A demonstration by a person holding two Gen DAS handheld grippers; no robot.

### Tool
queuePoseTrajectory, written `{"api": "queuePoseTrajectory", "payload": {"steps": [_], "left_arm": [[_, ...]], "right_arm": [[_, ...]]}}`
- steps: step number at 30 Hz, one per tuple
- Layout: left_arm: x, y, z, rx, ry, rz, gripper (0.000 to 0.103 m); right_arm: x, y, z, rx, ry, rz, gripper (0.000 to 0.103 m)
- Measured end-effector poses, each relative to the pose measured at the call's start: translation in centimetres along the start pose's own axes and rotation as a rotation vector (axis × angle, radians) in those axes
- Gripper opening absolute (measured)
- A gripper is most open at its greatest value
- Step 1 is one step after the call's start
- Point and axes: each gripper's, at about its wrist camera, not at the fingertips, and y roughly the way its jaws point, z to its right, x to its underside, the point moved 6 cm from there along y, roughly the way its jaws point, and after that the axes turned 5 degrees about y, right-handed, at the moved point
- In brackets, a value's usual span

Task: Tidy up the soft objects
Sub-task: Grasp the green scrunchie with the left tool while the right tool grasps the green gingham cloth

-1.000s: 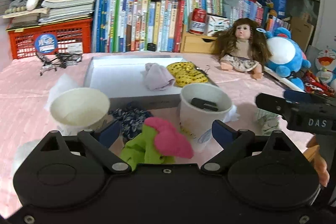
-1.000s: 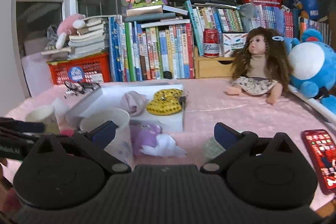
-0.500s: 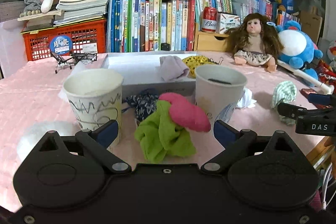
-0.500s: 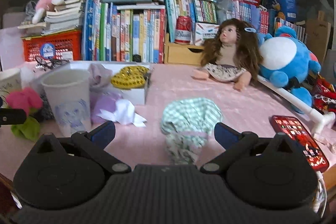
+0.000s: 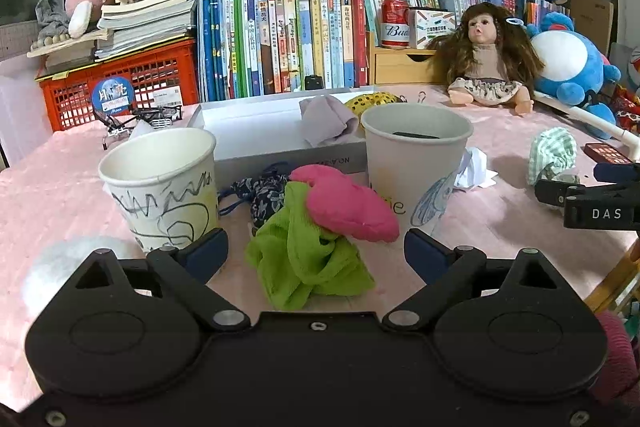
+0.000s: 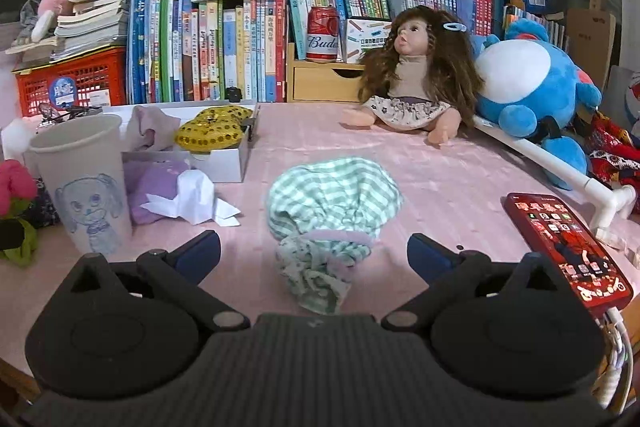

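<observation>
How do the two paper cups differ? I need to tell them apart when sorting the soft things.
The left paper cup bears black zigzag scribbles over a yellowish patch; the right paper cup bears a blue cartoon animal drawing. The left paper cup shows nothing inside from this angle, while a dark flat object lies inside the right paper cup. The right paper cup stands against the white box, the left one farther off. Both are white, upright and open-topped.
</observation>
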Motion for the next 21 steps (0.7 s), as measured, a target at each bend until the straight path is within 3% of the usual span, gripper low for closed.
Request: {"api": "queuePoseTrajectory", "payload": {"steps": [11, 18, 21], "left_arm": [[-0.1, 1.4, -0.2, -0.003, -0.043, -0.028, 0.077], [0.1, 1.9, 0.1, -0.018, -0.024, -0.047, 0.075], [0.1, 1.8, 0.1, -0.026, -0.027, -0.046, 0.067]], "right_arm": [[0.0, 1.0, 0.9, 0.023, 0.041, -0.019, 0.096], [-0.1, 1.0, 0.6, 0.011, 0.043, -0.022, 0.084], [-0.2, 0.9, 0.6, 0.01, 0.046, -0.017, 0.077]]}}
